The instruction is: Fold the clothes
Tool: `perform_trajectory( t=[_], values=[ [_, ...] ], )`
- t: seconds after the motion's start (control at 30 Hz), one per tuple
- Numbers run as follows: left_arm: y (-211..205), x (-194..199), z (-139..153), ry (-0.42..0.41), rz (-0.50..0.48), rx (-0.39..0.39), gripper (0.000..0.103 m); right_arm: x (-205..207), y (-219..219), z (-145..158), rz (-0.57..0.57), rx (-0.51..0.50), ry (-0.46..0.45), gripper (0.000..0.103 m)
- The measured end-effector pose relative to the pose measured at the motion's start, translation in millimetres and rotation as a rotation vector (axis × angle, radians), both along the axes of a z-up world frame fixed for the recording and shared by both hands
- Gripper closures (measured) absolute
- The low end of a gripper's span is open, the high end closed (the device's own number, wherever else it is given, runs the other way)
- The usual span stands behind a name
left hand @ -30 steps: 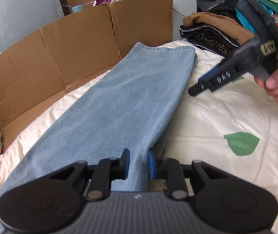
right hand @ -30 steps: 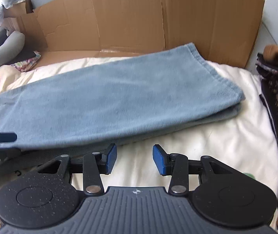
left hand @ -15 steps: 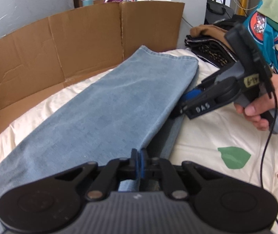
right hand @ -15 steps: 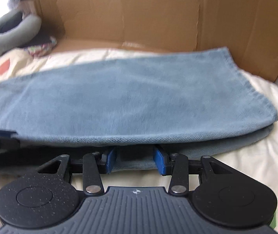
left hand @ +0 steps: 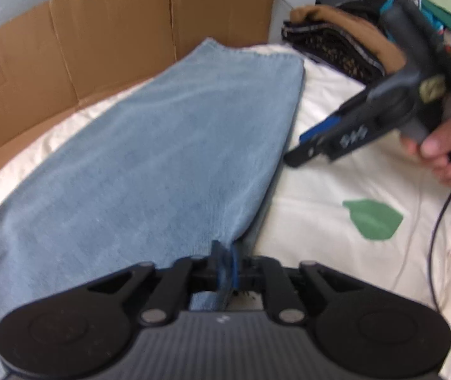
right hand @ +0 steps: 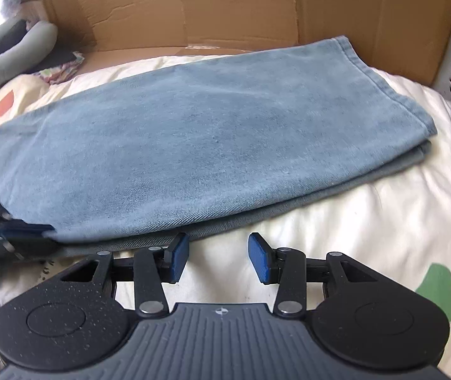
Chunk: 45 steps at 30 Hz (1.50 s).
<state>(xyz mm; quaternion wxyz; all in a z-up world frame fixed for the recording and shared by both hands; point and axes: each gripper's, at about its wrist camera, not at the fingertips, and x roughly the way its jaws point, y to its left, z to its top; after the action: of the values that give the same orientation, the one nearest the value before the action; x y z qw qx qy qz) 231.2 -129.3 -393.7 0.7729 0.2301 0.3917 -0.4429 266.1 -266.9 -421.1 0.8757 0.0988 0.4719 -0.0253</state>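
Jeans (left hand: 168, 145) lie folded lengthwise on the bed (right hand: 367, 221) — cross folds remain. Left gripper (left hand: 225, 266), just eased wider, pinches their edge; right gripper (right hand: 219, 259) gapes empty.

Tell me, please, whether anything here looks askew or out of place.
The jeans lie folded in two layers, but the lower layer sticks out past the upper one along the near edge and hem corner, so the edges do not line up. Nothing looks damaged.
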Motion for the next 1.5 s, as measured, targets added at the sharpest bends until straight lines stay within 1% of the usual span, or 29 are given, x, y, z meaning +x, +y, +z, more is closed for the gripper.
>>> perform_trajectory(
  t=[0.03,0.07,0.1,0.13,0.23,0.3,0.37,0.53,0.63,0.7,0.77,0.87,0.93,1.0,1.07,1.13,1.2,1.33,1.4,1.5],
  values=[
    [1,-2,0,0.001,-0.012,-0.007,0.076,-1,0,1,-0.001,0.009,0.002,0.054],
    [3,-3,1,0.001,-0.016,-0.009,0.057,-2,0,3,0.001,0.018,0.004,0.054],
    [7,-3,3,-0.001,-0.004,-0.011,0.041,-2,1,4,0.008,0.023,0.005,0.054],
    [11,-4,6,-0.003,0.014,-0.012,0.037,-3,1,6,0.024,0.024,0.007,0.055],
    [30,-3,18,0.029,0.053,-0.036,0.034,-5,5,16,0.075,0.028,-0.002,0.055],
    [46,-3,25,0.035,0.081,-0.035,0.028,-5,7,23,0.101,0.031,-0.006,0.055],
    [63,-8,32,0.030,0.113,-0.029,0.027,-4,12,30,0.135,0.025,-0.002,0.055],
    [97,-20,41,0.024,0.183,0.012,0.025,3,34,57,0.316,-0.057,-0.004,0.054],
    [113,-30,42,0.003,0.206,0.056,0.021,9,49,66,0.393,-0.068,0.015,0.054],
    [122,-35,40,0.012,0.218,0.076,0.019,11,63,69,0.444,-0.070,0.033,0.054],
    [130,-39,36,0.013,0.239,0.094,0.018,11,80,68,0.508,-0.072,0.045,0.054],
    [138,-43,26,-0.014,0.286,0.132,0.018,9,106,62,0.588,-0.063,0.054,0.054],
    [141,-44,17,-0.034,0.308,0.168,0.018,6,121,55,0.618,-0.054,0.057,0.054],
    [145,-44,8,-0.018,0.326,0.208,0.017,2,133,48,0.644,-0.039,0.057,0.054],
    [149,-44,1,-0.007,0.347,0.223,0.017,2,145,39,0.673,-0.031,0.074,0.054],
    [151,-44,-1,-0.031,0.355,0.230,0.016,3,158,30,0.701,-0.025,0.090,0.055],
    [156,-41,2,-0.061,0.382,0.227,0.016,5,168,24,0.713,-0.020,0.076,0.054],
    [175,-32,17,-0.075,0.494,0.149,0.016,9,181,16,0.669,0.024,0.051,0.054],
    [185,-30,25,-0.092,0.550,0.108,0.016,12,186,17,0.656,0.044,0.042,0.055],
    [193,-32,31,-0.126,0.601,0.080,0.016,19,188,22,0.637,0.058,0.016,0.055]
  ],
)
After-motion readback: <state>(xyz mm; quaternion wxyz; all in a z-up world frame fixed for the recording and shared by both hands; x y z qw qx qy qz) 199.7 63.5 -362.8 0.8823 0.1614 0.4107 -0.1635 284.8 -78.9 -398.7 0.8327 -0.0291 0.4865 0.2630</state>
